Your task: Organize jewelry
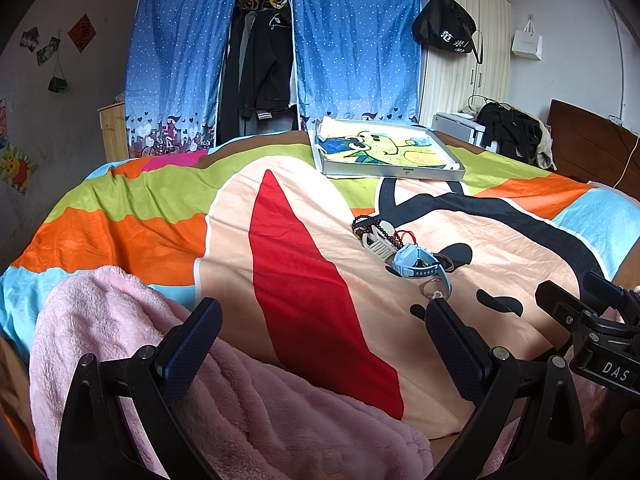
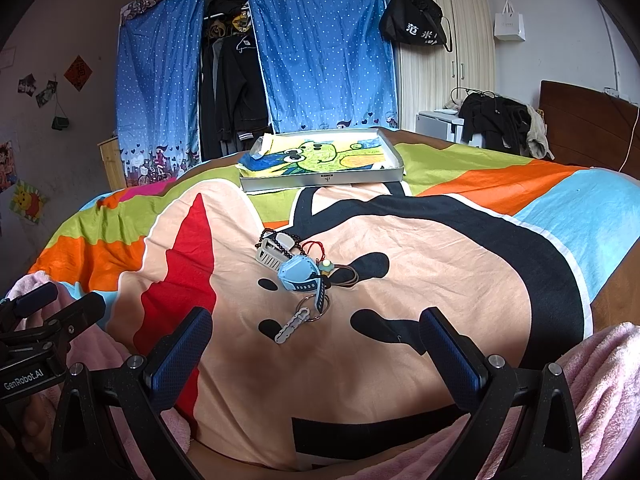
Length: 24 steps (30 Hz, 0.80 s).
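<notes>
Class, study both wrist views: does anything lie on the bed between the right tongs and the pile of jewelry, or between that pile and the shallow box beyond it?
Nothing visible does. Only bare bedspread separates the open right tongs from the jewelry pile, and only bedspread lies between the pile and the box.

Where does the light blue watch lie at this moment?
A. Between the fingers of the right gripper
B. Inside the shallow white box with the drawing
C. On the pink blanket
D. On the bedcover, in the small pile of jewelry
D: the light blue watch lies on the bedcover among the beads and key ring, while the white box stands farther back and both grippers are open and empty.
</notes>
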Each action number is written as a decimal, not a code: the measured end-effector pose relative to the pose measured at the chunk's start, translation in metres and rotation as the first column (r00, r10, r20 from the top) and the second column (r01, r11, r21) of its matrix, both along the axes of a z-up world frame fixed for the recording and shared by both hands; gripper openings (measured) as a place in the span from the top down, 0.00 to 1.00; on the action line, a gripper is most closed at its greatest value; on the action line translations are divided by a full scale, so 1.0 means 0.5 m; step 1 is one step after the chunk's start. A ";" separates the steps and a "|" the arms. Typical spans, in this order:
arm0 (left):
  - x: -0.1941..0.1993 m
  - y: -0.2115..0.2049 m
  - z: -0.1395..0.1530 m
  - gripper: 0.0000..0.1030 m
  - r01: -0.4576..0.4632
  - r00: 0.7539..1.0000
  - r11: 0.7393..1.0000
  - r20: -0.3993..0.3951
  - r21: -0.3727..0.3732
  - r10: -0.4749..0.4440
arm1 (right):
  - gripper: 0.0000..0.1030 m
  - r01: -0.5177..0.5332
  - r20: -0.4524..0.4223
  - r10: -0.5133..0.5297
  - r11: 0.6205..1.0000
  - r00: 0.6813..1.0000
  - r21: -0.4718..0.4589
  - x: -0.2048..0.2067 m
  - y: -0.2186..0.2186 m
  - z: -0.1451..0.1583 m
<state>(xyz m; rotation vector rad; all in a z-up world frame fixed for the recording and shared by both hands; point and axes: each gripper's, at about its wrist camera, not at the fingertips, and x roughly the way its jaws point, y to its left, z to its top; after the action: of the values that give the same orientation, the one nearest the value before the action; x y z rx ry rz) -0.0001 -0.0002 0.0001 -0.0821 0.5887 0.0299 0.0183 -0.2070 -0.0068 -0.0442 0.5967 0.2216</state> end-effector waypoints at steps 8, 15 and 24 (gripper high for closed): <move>0.000 0.000 0.000 0.03 0.000 1.000 1.000 -0.001 -0.001 0.000 | 0.00 0.000 0.000 0.000 1.000 1.000 0.001 0.000 -0.001 0.000; 0.009 -0.001 -0.005 0.03 0.004 1.000 1.000 -0.010 -0.001 -0.004 | 0.00 0.001 -0.001 0.000 1.000 1.000 0.001 0.000 -0.001 -0.001; 0.022 -0.012 -0.010 0.03 0.014 0.999 1.000 -0.050 0.024 -0.012 | 0.00 0.007 -0.014 -0.006 1.000 1.000 0.017 0.005 -0.008 0.002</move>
<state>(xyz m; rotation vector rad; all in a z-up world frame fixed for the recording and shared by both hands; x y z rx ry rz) 0.0110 -0.0061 -0.0051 -0.0543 0.6384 0.0264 0.0208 -0.2112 -0.0056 -0.0246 0.6090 0.2206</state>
